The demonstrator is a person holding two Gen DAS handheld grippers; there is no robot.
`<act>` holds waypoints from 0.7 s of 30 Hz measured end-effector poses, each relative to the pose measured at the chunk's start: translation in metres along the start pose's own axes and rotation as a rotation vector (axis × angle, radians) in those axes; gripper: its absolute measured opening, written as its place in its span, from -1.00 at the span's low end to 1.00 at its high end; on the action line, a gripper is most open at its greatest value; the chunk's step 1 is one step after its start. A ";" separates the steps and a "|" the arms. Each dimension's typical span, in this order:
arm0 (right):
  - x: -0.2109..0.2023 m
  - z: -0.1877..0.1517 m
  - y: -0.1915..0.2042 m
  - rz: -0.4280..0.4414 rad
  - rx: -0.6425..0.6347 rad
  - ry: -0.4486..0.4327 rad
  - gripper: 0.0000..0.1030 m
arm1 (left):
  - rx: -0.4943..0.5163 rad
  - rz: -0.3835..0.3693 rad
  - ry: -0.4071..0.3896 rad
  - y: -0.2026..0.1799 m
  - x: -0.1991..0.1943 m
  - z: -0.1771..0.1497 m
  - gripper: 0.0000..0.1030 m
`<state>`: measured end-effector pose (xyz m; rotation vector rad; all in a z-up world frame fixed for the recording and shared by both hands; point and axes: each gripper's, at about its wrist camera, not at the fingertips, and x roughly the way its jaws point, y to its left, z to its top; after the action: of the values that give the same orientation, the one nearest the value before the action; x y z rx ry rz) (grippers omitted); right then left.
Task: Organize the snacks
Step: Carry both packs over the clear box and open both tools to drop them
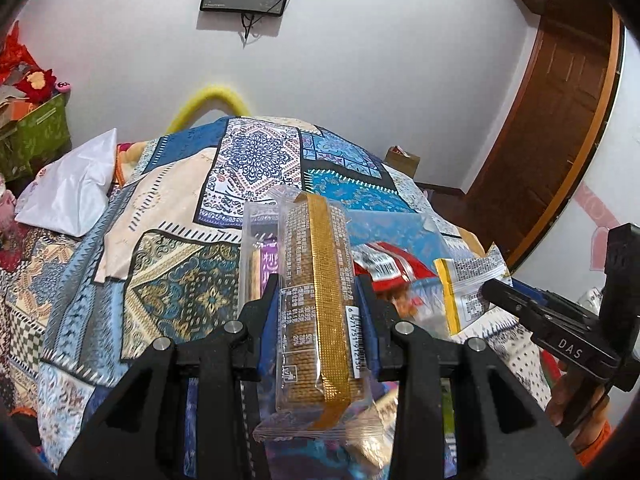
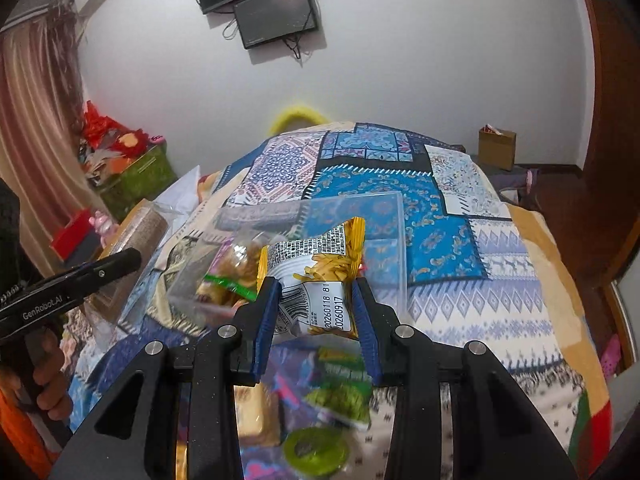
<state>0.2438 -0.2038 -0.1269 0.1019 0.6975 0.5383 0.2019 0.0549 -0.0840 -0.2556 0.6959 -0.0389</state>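
My left gripper (image 1: pixel 318 304) is shut on a long clear pack of brown biscuits with a gold strip (image 1: pixel 316 300), held above the bed. My right gripper (image 2: pixel 316 300) is shut on a small yellow and white snack packet (image 2: pixel 320 276), held above a clear plastic box (image 2: pixel 384 236) with snacks inside. The right gripper and its packet (image 1: pixel 464 284) show at the right of the left wrist view. The left gripper's arm (image 2: pixel 80 276) and its biscuit pack (image 2: pixel 140 232) show at the left of the right wrist view. Loose snacks (image 2: pixel 340 392) lie on the bed below.
A patchwork quilt (image 1: pixel 256 160) covers the bed. A white bag (image 1: pixel 76 188) lies at its left. A green box with red items (image 2: pixel 136 176) stands by the curtain. A cardboard box (image 2: pixel 496 148) sits on the floor by the wall. A wooden door (image 1: pixel 552 128) is right.
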 end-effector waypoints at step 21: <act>0.060 0.000 -0.021 -0.039 -0.001 0.118 -0.34 | -0.042 0.080 0.107 0.028 0.101 0.010 -0.31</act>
<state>0.2911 -0.1912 -0.1671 0.0558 0.8126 0.5105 0.2847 0.0720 -0.1466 -0.2669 0.8133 0.0390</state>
